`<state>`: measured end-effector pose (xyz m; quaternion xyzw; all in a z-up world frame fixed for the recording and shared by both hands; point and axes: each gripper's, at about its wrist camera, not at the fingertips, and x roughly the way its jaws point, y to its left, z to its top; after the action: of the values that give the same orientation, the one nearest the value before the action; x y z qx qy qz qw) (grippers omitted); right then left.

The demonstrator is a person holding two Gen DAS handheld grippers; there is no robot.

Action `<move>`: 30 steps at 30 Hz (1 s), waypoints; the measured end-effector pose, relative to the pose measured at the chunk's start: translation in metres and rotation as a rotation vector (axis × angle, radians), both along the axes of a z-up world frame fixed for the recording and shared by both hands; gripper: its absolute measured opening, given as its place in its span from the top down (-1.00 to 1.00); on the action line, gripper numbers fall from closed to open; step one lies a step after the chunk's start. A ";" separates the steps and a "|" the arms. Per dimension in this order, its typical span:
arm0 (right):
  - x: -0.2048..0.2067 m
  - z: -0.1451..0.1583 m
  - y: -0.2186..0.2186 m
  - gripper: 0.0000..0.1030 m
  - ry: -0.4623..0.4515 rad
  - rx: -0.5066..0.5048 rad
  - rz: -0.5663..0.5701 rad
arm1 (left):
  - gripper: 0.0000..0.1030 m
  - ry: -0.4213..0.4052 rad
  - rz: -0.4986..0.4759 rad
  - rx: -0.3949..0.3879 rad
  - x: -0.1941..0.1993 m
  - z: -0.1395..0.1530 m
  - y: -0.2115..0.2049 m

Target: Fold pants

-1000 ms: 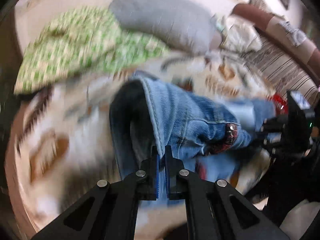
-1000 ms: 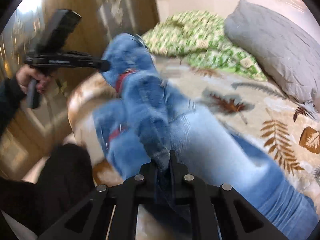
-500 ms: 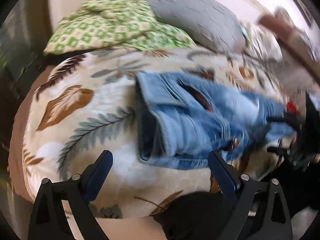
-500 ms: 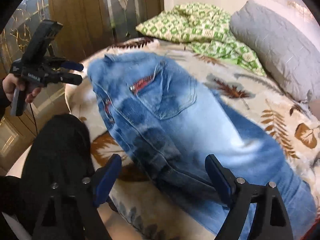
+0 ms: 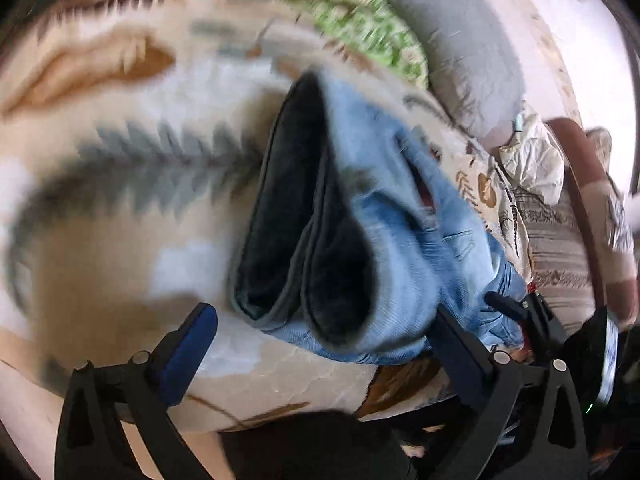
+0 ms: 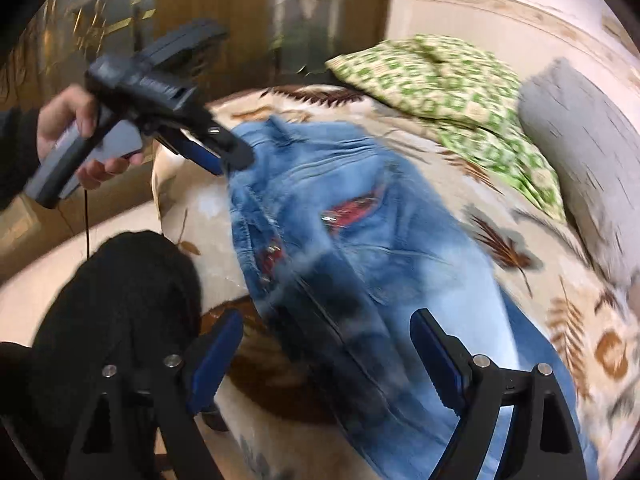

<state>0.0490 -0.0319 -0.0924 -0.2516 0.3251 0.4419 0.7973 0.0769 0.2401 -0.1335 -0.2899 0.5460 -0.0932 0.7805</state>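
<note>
Light blue jeans [image 6: 400, 248] with red patches at the pockets lie flat on the leaf-patterned bedspread [image 6: 592, 320]. In the left wrist view their waist opening [image 5: 320, 240] gapes towards me, dark inside. My left gripper [image 5: 324, 340] hangs low over the waist's near edge; its jaws are opening wide and the pads touch no cloth. It also shows in the right wrist view as the left gripper [image 6: 224, 158] in a hand, at the waistband's far corner. My right gripper [image 6: 326, 344] stands open above the jeans' seat, holding nothing.
A green patterned pillow [image 6: 452, 92] and a grey pillow [image 6: 580, 140] lie at the head of the bed. The person's black-clad knee [image 6: 120, 300] is at the bed's near edge. Wooden panelling [image 6: 200, 0] stands behind. Crumpled cloth [image 5: 532, 160] and striped fabric [image 5: 560, 248] lie far right.
Both grippers were shut on the lifted jeans and have let go. The jeans dropped flat onto the bed. The left gripper sank and rolled towards the waist opening; the right slid sideways.
</note>
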 end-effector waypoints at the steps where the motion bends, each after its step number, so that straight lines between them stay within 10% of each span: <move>1: 0.000 -0.009 0.013 -0.70 -0.012 -0.036 0.012 | -1.00 0.019 0.014 -0.014 0.001 -0.009 -0.001; 5: 0.002 -0.043 0.040 -0.70 -0.084 -0.159 -0.024 | -0.80 -0.041 0.015 0.025 0.005 -0.003 -0.011; 6: 0.004 -0.048 0.041 -0.68 -0.086 -0.172 -0.032 | -0.04 -0.057 -0.012 0.054 0.006 0.001 -0.014; 7: 0.007 -0.050 0.039 -0.63 -0.058 -0.138 -0.043 | 0.20 -0.058 -0.028 0.077 0.007 0.002 -0.016; 15: 0.007 -0.029 0.026 -0.04 0.034 0.065 -0.083 | 0.50 -0.199 -0.053 0.136 0.008 0.062 -0.001; 19: 0.009 -0.031 0.049 -0.04 0.071 0.047 -0.077 | 0.48 -0.094 -0.049 0.247 0.011 0.045 0.003; 21: 0.009 -0.046 0.064 -0.24 0.050 -0.037 -0.086 | -0.12 0.013 -0.085 0.358 0.018 0.013 -0.005; 23: 0.002 -0.047 0.066 -0.42 0.006 -0.053 -0.083 | -0.56 -0.017 -0.028 0.400 0.014 0.013 -0.002; 26: 0.001 -0.037 0.051 -0.45 0.037 -0.054 -0.085 | -0.61 -0.084 0.010 0.426 0.005 0.043 0.000; 30: -0.004 -0.006 -0.012 -0.59 0.045 0.012 -0.167 | -0.91 -0.263 -0.136 0.682 0.000 0.095 -0.053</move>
<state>0.0454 -0.0442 -0.0979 -0.2089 0.3603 0.3815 0.8252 0.0771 0.1872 -0.0388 0.0383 0.4589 0.0059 0.8876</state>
